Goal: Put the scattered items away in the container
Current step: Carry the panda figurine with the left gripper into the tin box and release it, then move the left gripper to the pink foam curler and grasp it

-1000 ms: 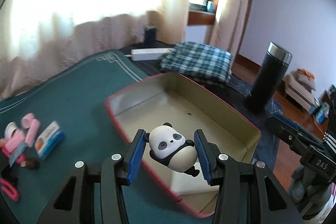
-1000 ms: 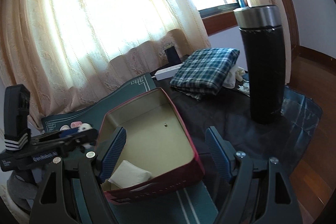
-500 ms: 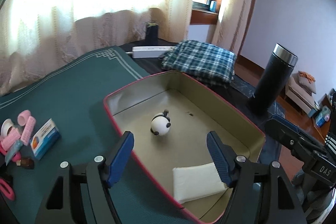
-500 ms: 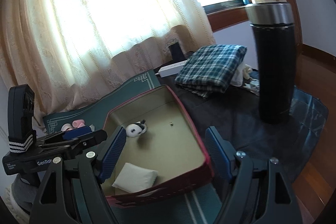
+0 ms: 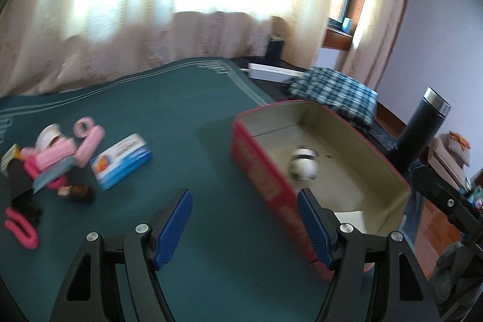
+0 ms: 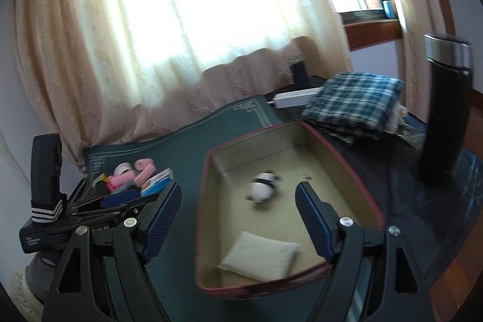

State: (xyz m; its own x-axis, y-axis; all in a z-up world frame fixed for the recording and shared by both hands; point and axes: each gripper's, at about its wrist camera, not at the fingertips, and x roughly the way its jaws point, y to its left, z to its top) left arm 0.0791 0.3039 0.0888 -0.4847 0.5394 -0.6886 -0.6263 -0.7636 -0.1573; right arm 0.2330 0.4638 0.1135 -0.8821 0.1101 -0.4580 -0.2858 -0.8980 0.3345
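Left tool point(image 5: 244, 224): spread wide, nothing held. Blue packet point(image 5: 120, 160) lies ahead-left on the counter, long axis slanting; box point(image 5: 259, 171) sits right.

The left gripper point(image 5: 244, 227) hangs with its blue-padded jaws spread wide and nothing between them. The right gripper point(image 6: 238, 221) is likewise spread wide and empty, and the left gripper's black body shows at its left side.
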